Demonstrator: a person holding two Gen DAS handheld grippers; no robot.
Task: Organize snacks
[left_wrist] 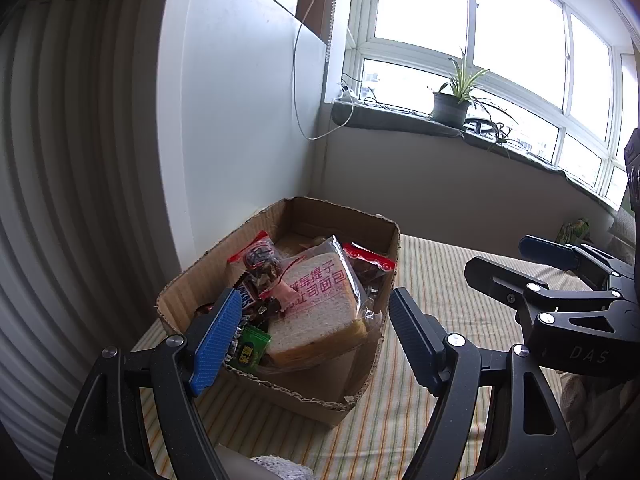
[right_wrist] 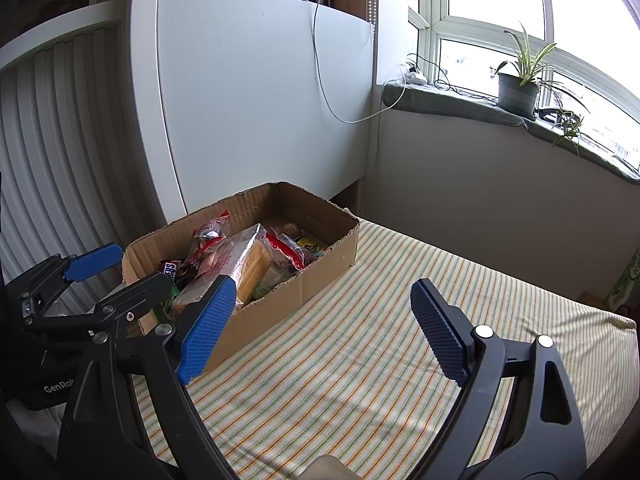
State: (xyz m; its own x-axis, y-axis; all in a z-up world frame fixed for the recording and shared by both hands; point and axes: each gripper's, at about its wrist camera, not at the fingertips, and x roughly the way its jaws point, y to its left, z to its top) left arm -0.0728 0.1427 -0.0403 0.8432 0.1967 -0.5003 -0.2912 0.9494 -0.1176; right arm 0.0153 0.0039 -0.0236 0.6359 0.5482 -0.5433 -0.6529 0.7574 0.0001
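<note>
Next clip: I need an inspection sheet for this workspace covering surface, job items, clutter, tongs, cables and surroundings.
Surface: striped cloth, mostly bare.
Job's things: cardboard box on the cloth, open top, full of snacks; bread pack on top, green candy at the near edge, red-sealed packs behind.
Clutter: green package at the cloth's far edge.
Tongs: left tongs open, empty, near the box; right tongs open, empty, over the cloth.
Cables: white cable hanging down the wall to the sill.
Surroundings: potted plant on the windowsill, white wardrobe behind the box.
</note>
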